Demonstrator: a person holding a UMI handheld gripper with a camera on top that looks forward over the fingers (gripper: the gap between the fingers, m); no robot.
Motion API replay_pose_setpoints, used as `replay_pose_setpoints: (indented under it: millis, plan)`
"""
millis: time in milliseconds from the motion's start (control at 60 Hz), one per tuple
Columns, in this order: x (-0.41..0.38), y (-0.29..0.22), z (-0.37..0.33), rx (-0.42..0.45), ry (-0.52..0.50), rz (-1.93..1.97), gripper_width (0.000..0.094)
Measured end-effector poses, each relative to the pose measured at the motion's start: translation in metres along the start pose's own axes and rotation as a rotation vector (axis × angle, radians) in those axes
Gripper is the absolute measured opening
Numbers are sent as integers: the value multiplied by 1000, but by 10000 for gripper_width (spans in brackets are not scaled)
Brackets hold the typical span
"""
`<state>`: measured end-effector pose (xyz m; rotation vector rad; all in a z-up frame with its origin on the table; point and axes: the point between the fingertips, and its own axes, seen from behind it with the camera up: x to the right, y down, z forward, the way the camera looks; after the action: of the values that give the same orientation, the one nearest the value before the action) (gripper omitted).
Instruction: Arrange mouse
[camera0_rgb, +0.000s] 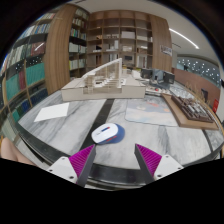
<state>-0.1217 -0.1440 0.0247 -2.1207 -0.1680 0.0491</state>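
A white mouse (106, 132) sits on the marble-patterned table (60, 135), just ahead of the gripper (113, 160), whose fingers stand apart and hold nothing. Beyond the mouse stands an architectural model (105, 78), with bookshelves (120, 35) behind.

Even, fairly bright indoor light falls from ceiling strip lights (182, 38) overhead, which show as pale glare streaks. The marble-patterned tabletop (70, 140) carries a soft sheen and only faint, diffuse shadows, the clearest lying beneath the white mouse (106, 132). Strong wide-angle distortion bows the bookshelves (30, 70) and the tabletop's rim toward the periphery, where detail softens; the centre is moderately sharp, and the far room is hazier.
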Motion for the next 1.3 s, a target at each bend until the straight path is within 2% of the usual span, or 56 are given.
replay_pose_setpoints:
  millis: [117,267,800,983,1300]
  plan:
    - [23,0,26,-6,-19,-64,802]
    - [10,-6,55,-10,-88,-147,802]
    - [6,-68,162,-23,-228,-157,817]
    - [13,-67,163,-54,-223,-226,828]
    - [15,-78,174,-25,-221,-207,839]
